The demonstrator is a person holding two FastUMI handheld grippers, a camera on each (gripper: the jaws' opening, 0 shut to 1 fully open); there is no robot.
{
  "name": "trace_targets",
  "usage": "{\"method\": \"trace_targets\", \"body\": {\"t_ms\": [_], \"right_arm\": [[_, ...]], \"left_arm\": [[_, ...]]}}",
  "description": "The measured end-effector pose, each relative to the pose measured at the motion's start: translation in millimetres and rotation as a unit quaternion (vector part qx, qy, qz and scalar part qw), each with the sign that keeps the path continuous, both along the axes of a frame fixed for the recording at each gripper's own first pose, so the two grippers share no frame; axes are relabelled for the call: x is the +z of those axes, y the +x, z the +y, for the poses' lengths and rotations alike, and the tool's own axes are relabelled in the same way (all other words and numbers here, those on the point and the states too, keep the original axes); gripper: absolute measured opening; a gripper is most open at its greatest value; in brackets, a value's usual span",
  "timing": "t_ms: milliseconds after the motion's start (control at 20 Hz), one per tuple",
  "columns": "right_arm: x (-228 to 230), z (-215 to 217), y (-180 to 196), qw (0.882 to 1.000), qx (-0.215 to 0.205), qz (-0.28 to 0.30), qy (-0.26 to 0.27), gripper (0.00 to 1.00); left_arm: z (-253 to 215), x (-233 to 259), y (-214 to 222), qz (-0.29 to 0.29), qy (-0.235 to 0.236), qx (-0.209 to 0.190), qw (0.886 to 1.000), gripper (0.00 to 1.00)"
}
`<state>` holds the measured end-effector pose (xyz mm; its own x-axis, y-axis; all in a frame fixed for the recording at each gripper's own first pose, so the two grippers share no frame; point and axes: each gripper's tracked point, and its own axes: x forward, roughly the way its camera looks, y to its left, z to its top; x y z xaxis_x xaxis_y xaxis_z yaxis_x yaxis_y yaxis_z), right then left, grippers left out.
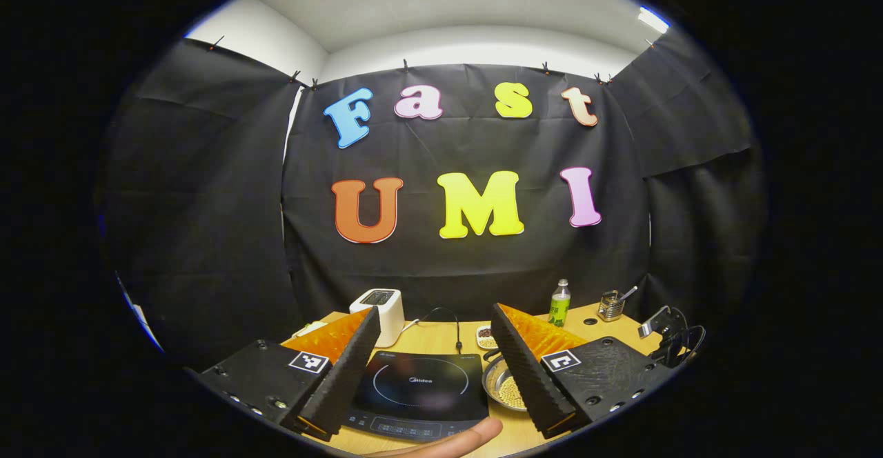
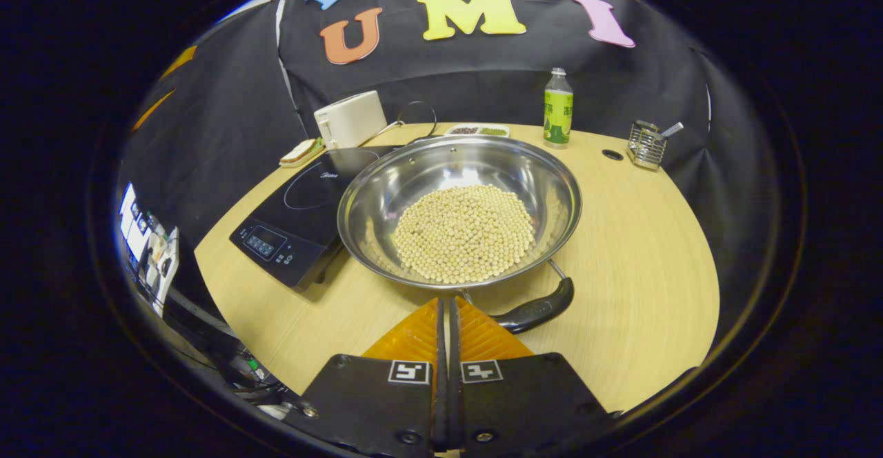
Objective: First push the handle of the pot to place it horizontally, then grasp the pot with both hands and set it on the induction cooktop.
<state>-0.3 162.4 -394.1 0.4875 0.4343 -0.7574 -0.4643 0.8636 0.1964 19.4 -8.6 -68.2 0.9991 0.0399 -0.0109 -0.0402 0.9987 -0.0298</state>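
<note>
A steel pot (image 2: 441, 168) holding pale beans (image 2: 463, 232) stands on the wooden table (image 2: 641, 251), just right of the black induction cooktop (image 2: 303, 199). Its black handle (image 2: 541, 310) lies along the near rim, slanting up to the right. My right gripper (image 2: 445, 301) is shut with nothing between its fingers, its tips at the pot's near rim by the handle's left end. In the left gripper view, my left gripper (image 1: 434, 313) is open above the cooktop (image 1: 421, 382). The pot (image 1: 500, 385) peeks out behind its right finger (image 1: 528, 368).
A white toaster (image 2: 350, 118), a small dish (image 2: 477, 130), a green bottle (image 2: 557, 107) and a wire utensil holder (image 2: 647, 144) line the table's back. Bread on a plate (image 2: 301, 152) sits left of the cooktop. A person's fingertip (image 1: 459, 439) shows below the left gripper.
</note>
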Motion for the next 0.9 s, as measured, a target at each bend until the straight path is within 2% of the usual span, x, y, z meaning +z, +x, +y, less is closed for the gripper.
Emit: {"method": "trace_targets", "body": {"t_ms": [250,300,350,550,850,900], "right_arm": [[0,-14,22,0.999,-0.033,-0.005,0.012,0.04],[-3,-17,25,0.999,-0.041,-0.002,0.015,0.0],[-4,-18,25,0.999,-0.043,0.004,0.018,0.04],[-4,-26,32,0.998,-0.048,0.011,0.028,0.0],[2,-48,48,0.997,-0.077,0.004,0.033,0.07],[4,-50,51,0.996,-0.079,0.001,0.038,0.04]], "left_arm": [[0,19,21,-0.011,-0.011,-0.003,1.0,0.96],[2,21,25,-0.015,-0.009,-0.001,1.0,0.96],[1,20,30,-0.013,-0.006,0.001,1.0,0.96],[-5,16,49,-0.006,-0.007,-0.009,1.0,0.96],[-10,10,71,0.001,-0.011,-0.02,1.0,0.96],[-12,5,73,0.006,-0.01,-0.02,1.0,0.96]]}}
